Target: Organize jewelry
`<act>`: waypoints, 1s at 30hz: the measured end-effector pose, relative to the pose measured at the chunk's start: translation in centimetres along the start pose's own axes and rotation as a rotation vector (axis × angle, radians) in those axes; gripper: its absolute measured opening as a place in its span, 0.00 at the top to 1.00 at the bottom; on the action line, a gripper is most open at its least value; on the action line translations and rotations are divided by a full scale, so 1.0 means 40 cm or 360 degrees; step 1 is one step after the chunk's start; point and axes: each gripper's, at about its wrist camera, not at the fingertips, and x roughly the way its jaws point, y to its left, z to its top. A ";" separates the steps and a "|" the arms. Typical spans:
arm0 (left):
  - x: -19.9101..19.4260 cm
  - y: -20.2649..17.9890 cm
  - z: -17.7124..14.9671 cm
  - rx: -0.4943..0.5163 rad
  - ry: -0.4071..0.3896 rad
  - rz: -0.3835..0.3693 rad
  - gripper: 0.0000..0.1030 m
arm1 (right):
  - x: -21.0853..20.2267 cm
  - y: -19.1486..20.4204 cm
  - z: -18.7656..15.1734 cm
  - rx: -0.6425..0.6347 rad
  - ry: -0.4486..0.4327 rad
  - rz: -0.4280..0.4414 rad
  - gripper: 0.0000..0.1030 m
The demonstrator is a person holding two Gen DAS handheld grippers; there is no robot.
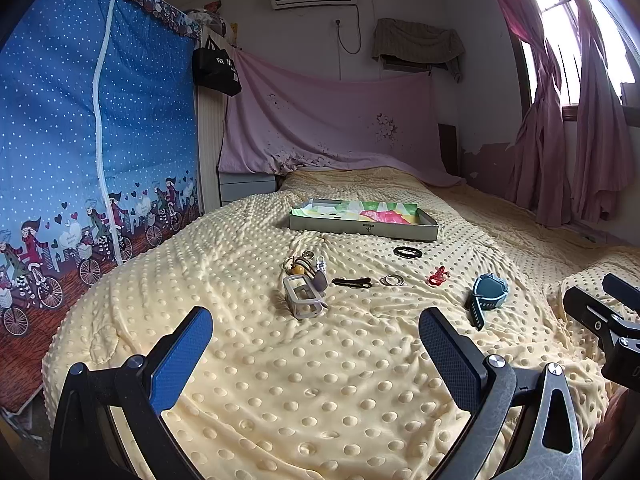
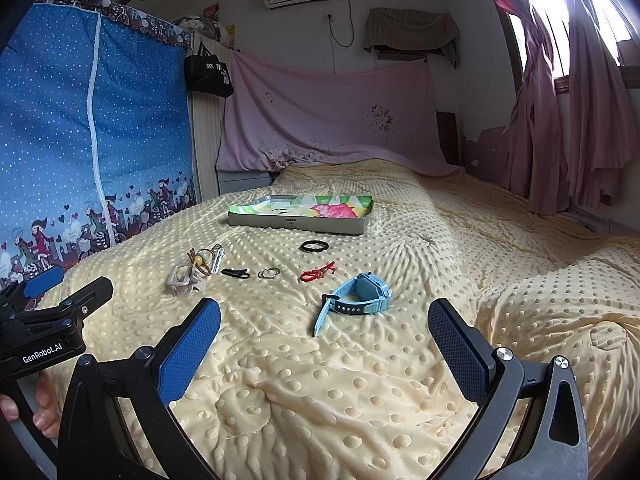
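Nothing looks sorted yet: the shallow grey cardboard tray appears bare, while the light-blue plastic watch, red cord and black bead bracelet lie scattered on the yellow dotted bedspread. Left tongs and right tongs both gape, released, holding nothing.

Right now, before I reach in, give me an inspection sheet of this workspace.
Surface: cream dotted blanket, rumpled.
Job's things: shallow grey cardboard box at the far end; on the blanket, apart, a light-blue watch, red cord bracelet, black bead bracelet, silver rings, black clip, keyring cluster.
Clutter: nothing seen.
Grippers: left gripper and right gripper open, empty.
Cables: air-conditioner cord on the wall.
Surroundings: blue wardrobe, pink curtains.
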 end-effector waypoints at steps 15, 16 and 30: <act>0.000 0.000 0.000 0.0002 -0.0001 0.0001 0.00 | 0.001 -0.005 0.001 0.0004 -0.0002 0.0002 0.01; 0.000 0.000 0.001 0.0001 -0.0001 0.0000 0.00 | 0.001 -0.004 0.001 0.0002 -0.0002 0.0002 0.01; -0.001 0.000 0.000 0.0002 -0.0002 0.0001 0.00 | -0.001 -0.005 0.003 0.0003 -0.0003 0.0002 0.01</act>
